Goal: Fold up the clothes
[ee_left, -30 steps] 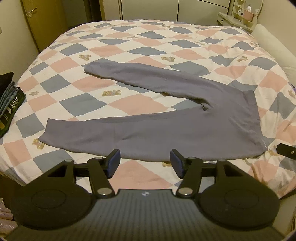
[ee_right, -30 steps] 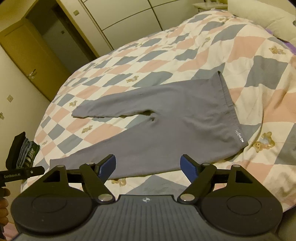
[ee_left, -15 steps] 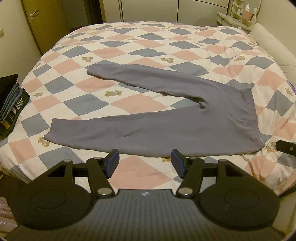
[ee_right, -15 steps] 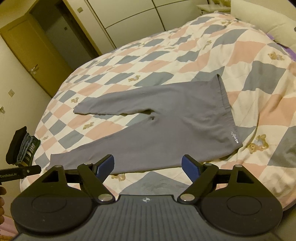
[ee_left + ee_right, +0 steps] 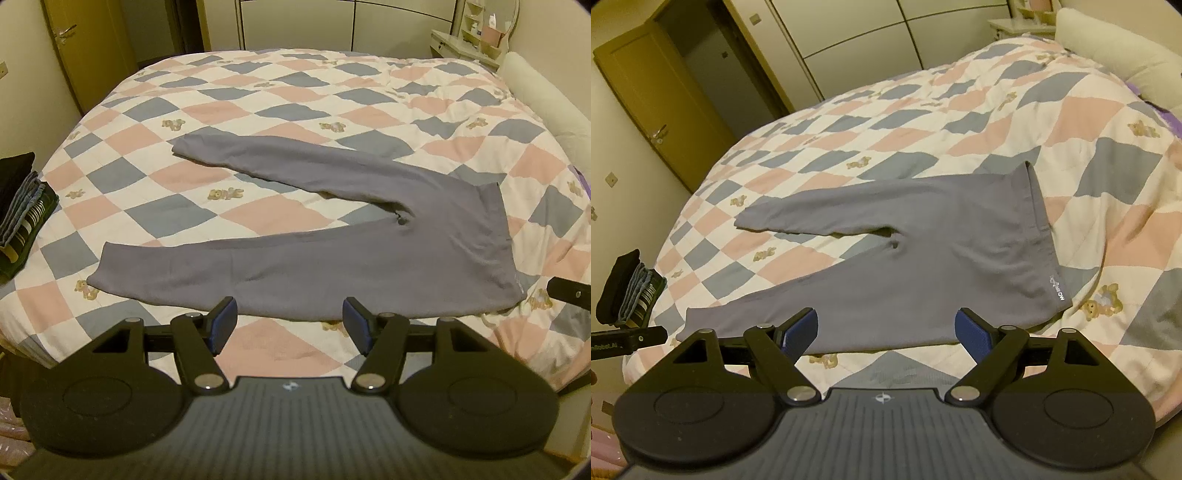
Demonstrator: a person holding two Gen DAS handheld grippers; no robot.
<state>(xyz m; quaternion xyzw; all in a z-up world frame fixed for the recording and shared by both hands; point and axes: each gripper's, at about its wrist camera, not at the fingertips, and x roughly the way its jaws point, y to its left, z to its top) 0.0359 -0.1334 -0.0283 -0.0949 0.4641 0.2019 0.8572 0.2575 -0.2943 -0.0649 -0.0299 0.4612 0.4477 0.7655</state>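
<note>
Grey-purple trousers (image 5: 388, 254) lie flat on the checked quilt, legs spread in a V toward the left and the waistband (image 5: 1039, 225) at the right. The same trousers (image 5: 923, 258) fill the middle of the right wrist view, with a small white logo near the waistband's near corner. My left gripper (image 5: 289, 325) hovers open over the bed's near edge, just short of the near leg. Open too, my right gripper (image 5: 886, 330) hangs above the near leg's lower edge. Neither holds anything.
The quilt (image 5: 280, 110) covers a wide bed. A stack of folded dark and striped clothes (image 5: 22, 206) sits off the bed's left side. A pillow (image 5: 1115, 48) lies at the far right. Wardrobe doors and a wooden door (image 5: 661, 107) stand behind.
Both grippers have drawn back and up a little, so the trousers look smaller and farther. The jaws stay open and the trousers have not moved.
</note>
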